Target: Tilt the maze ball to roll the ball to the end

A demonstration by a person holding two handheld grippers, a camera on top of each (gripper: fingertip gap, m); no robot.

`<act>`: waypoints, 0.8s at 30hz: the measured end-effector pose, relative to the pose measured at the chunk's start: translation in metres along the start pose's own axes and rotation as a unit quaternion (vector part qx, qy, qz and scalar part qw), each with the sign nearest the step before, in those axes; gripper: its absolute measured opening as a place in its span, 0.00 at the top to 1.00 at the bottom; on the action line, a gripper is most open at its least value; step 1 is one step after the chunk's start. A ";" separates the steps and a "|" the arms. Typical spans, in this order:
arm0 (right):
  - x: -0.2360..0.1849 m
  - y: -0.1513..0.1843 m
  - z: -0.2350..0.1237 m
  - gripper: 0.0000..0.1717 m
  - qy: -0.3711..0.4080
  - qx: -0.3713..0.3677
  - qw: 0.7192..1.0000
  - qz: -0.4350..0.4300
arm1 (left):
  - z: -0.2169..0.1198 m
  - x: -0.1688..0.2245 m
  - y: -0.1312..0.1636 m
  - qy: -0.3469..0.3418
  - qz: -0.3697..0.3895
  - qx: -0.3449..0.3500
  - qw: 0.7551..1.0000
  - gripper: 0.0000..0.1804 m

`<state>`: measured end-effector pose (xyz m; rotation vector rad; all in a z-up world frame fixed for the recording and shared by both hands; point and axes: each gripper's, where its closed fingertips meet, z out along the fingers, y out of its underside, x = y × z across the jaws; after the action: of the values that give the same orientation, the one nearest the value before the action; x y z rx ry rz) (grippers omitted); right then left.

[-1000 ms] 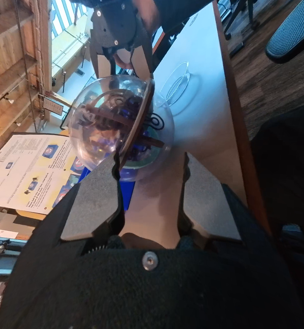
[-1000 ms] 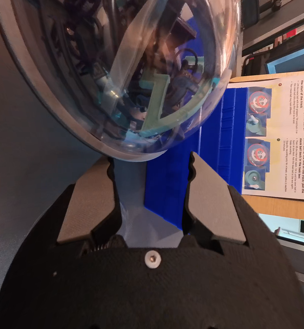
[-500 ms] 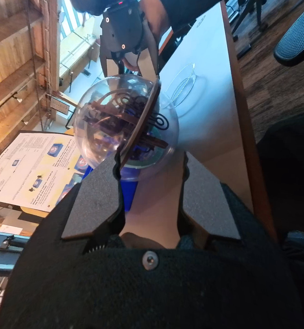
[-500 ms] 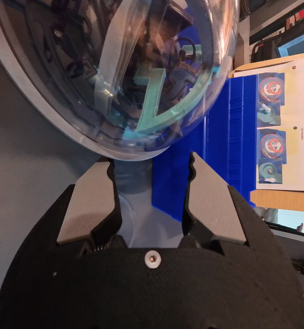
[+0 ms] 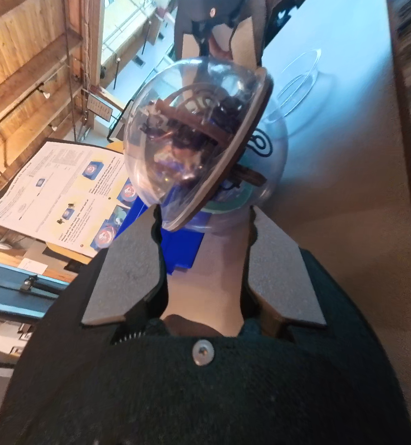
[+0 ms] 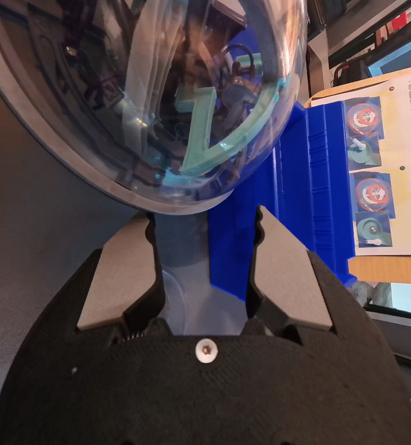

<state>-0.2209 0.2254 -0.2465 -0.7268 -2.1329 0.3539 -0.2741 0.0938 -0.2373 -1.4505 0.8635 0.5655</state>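
Observation:
The maze ball (image 5: 175, 144) is a clear sphere with brown and teal tracks inside, held in the air between my two grippers. My left gripper (image 5: 204, 212) has its jaws wide, and both fingertips press the sphere's near side, next to its brown rim. My right gripper (image 5: 219, 36) clasps the far top of the sphere, also with wide jaws. In the right wrist view the maze ball (image 6: 151, 96) fills the upper frame, just above my right gripper (image 6: 203, 212). I cannot pick out the small steel ball.
A blue bin (image 5: 180, 248) sits below the sphere and also shows in the right wrist view (image 6: 308, 192). A printed instruction sheet (image 5: 55, 187) lies beside it. A clear round stand (image 5: 301, 79) rests on the pale table (image 5: 344, 168). Wooden shelving is at the left.
The sphere has turned between the grippers and its rim leans over further. It now looks larger and higher in the left wrist view. Both grips stay on it.

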 end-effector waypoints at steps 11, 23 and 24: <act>-0.005 0.001 0.000 0.52 0.001 0.024 1.000 0.006 | 0.012 -0.002 0.006 0.029 0.006 -0.067 0.997 0.54; -0.001 -0.001 -0.008 0.48 0.004 0.032 0.999 0.011 | 0.009 0.002 0.014 0.017 -0.004 -0.082 0.996 0.57; -0.002 0.001 -0.010 0.48 0.002 0.032 0.999 0.018 | 0.009 0.003 0.015 0.018 -0.004 -0.082 0.996 0.57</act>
<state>-0.2117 0.2253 -0.2425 -0.7287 -2.0968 0.4382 -0.2827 0.1037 -0.2495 -1.6163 0.8548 0.6189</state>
